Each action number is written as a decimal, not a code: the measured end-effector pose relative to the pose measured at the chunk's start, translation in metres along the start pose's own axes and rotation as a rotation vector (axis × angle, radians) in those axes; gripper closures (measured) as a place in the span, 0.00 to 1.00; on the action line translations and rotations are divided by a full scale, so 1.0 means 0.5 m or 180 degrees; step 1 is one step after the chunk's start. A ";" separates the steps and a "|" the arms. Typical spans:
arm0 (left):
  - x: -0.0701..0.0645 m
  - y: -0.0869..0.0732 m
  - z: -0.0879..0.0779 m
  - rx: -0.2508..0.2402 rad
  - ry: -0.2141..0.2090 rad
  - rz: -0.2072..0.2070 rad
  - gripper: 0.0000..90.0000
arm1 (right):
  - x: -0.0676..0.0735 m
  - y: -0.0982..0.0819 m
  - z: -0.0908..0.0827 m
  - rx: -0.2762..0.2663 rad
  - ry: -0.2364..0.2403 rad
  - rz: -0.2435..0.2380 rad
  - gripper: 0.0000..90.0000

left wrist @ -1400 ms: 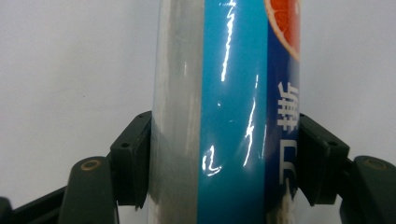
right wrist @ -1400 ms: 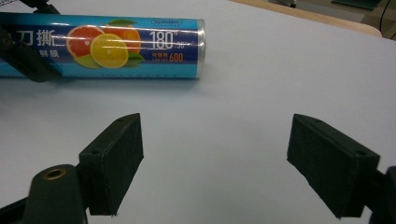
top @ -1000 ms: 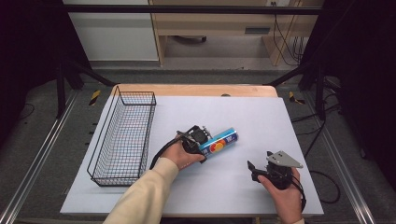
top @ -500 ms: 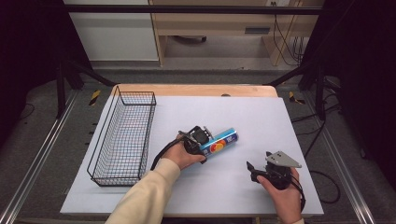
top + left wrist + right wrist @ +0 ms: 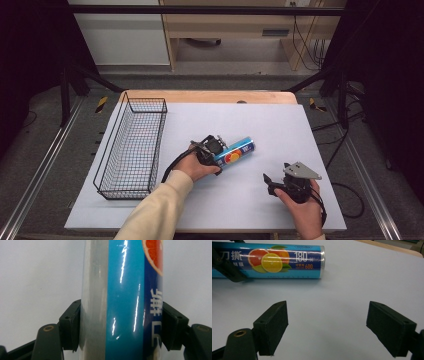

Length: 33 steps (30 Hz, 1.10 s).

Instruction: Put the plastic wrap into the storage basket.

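The left gripper [image 5: 216, 150], just left of the high view's centre, pinches a blue roll of cling film [image 5: 234, 151] lying on the white table [image 5: 280, 125]. The right gripper [image 5: 272, 181] sits at lower right, well apart, its jaws spread with nothing between them. The left gripper view adds that both pads [image 5: 71, 325] press the roll's [image 5: 122, 300] sides. The right gripper view shows the roll's [image 5: 274, 260] orange-fruit label and end cap at upper left. A wire basket [image 5: 131, 147] stands at the high view's left. Compared with a second earlier, nothing has shifted: roll, hands and basket lie alike.
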State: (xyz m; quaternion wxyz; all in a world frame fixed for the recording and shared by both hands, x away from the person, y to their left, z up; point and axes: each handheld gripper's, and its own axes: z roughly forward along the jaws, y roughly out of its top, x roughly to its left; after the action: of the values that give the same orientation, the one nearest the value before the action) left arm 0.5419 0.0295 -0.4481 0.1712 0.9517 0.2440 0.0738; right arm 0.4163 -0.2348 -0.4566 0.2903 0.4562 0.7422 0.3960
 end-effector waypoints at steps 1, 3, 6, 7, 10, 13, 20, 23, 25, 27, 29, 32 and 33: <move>0.000 0.000 0.000 0.0000 0.0000 0.0000 0.34 | 0.000 0.000 0.000 0.0000 0.0000 0.0000 0.20; 0.000 0.001 0.005 0.0004 -0.0008 -0.0010 0.34 | 0.000 0.000 0.000 -0.0001 0.0001 0.0001 0.20; 0.001 0.002 0.006 0.0012 -0.0014 -0.0010 0.34 | -0.001 -0.001 0.000 0.0005 0.0006 -0.0005 0.20; 0.001 0.002 0.007 0.0016 -0.0027 -0.0011 0.34 | -0.001 -0.001 0.001 0.0007 0.0005 -0.0012 0.20; 0.001 0.002 0.006 0.0016 -0.0036 -0.0003 0.35 | 0.001 0.000 0.000 0.0008 0.0010 -0.0007 0.20; -0.001 0.002 0.006 0.0009 -0.0012 0.0010 0.35 | 0.000 0.000 0.000 0.0001 0.0004 -0.0001 0.20; 0.006 -0.007 -0.024 -0.0115 0.0048 -0.0140 0.35 | -0.003 -0.001 -0.001 -0.0008 0.0005 0.0010 0.20; 0.010 -0.009 -0.045 -0.0184 0.0044 -0.0189 0.35 | -0.002 -0.001 -0.001 -0.0003 0.0008 0.0018 0.20; 0.010 -0.008 -0.069 -0.0235 0.0101 -0.0186 0.35 | -0.003 0.000 0.000 -0.0008 0.0003 0.0004 0.20; 0.008 -0.006 -0.093 -0.0268 0.0127 -0.0189 0.35 | -0.002 0.000 -0.001 -0.0007 0.0002 0.0004 0.20; 0.002 -0.003 -0.117 -0.0289 0.0178 -0.0176 0.35 | -0.002 0.000 -0.001 -0.0009 0.0002 0.0004 0.20; -0.007 0.001 -0.164 -0.0396 0.0254 -0.0210 0.35 | -0.002 -0.001 -0.002 -0.0009 0.0001 0.0024 0.20; -0.009 0.002 -0.175 -0.0418 0.0271 -0.0220 0.35 | -0.002 -0.001 -0.002 -0.0009 0.0001 0.0023 0.20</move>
State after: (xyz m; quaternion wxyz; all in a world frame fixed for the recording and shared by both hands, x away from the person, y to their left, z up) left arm 0.5188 0.0520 -0.3668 0.2251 0.9254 0.2783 0.1240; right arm 0.4158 -0.2361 -0.4564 0.2894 0.4584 0.7400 0.3982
